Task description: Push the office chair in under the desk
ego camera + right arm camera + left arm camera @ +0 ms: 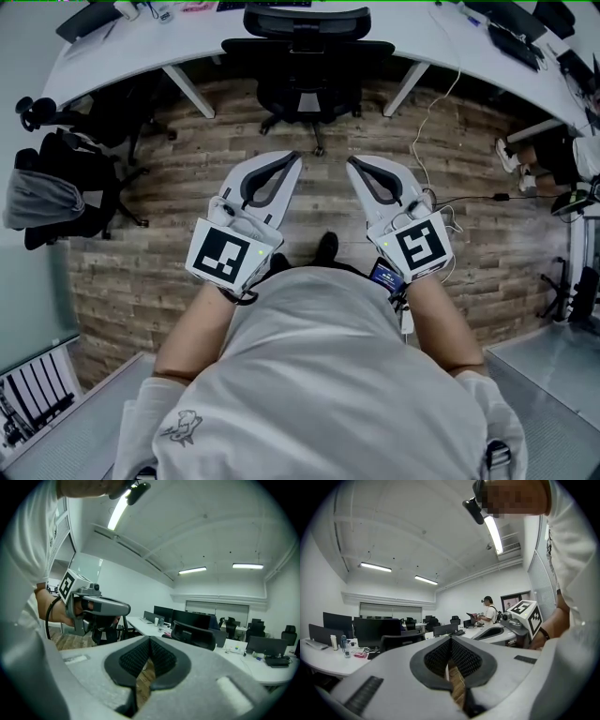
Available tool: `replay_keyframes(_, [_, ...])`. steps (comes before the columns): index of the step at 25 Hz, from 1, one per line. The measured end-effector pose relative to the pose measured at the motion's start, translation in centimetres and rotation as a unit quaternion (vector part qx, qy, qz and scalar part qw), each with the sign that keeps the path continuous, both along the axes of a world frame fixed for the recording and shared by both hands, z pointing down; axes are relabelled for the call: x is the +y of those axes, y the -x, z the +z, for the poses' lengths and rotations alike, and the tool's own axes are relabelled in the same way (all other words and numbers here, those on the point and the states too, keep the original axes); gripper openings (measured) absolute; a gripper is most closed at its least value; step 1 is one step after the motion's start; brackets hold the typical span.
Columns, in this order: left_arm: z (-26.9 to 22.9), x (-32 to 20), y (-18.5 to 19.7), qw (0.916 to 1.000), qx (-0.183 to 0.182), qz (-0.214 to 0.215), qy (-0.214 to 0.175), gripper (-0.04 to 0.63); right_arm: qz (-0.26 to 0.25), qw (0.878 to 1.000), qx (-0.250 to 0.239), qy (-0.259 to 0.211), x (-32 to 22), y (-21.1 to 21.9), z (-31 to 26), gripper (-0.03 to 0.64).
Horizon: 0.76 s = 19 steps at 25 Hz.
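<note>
Rear of desk [131, 47] cut off — items [155, 11] too small to ID.

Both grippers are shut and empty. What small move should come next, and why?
Probably bring the left gripper and right gripper forward to the backrest of the office chair: both are shut, empty and short of it, and its base stands on the floor before the desk.

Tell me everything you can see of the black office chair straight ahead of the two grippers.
The black office chair has a headrest, a dark back and a star base on casters. It stands upright on the wooden floor, its back toward the person, at the white desk. The left gripper and right gripper do not touch it.
</note>
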<state>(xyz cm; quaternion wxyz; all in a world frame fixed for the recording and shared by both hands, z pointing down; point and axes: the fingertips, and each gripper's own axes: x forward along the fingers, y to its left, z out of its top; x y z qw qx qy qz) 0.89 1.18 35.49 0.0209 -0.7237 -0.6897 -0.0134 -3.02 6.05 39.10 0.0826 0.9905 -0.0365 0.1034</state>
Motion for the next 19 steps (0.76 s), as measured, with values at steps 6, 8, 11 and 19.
replay_keyframes(6, [-0.3, -5.5, -1.0, 0.9999, 0.007, 0.011, -0.002, -0.002, 0.011, 1.000, 0.006, 0.006, -5.3, -0.9, -0.6, 0.003])
replay_keyframes(8, [-0.2, -7.3, -1.5, 0.9999, 0.005, 0.012, -0.005, -0.001, 0.014, 1.000, 0.010, 0.011, -6.8, -1.2, -0.7, 0.003])
replay_keyframes(11, [-0.5, -9.3, -2.0, 0.9998, 0.002, 0.018, 0.002, -0.002, 0.024, 1.000, 0.005, 0.012, -9.1, -1.5, -0.8, 0.003])
replay_keyframes(19, [0.5, -13.4, -3.2, 0.9998, 0.002, 0.021, 0.001, -0.002, 0.026, 0.999, 0.000, 0.021, -13.4, -2.8, 0.0, 0.003])
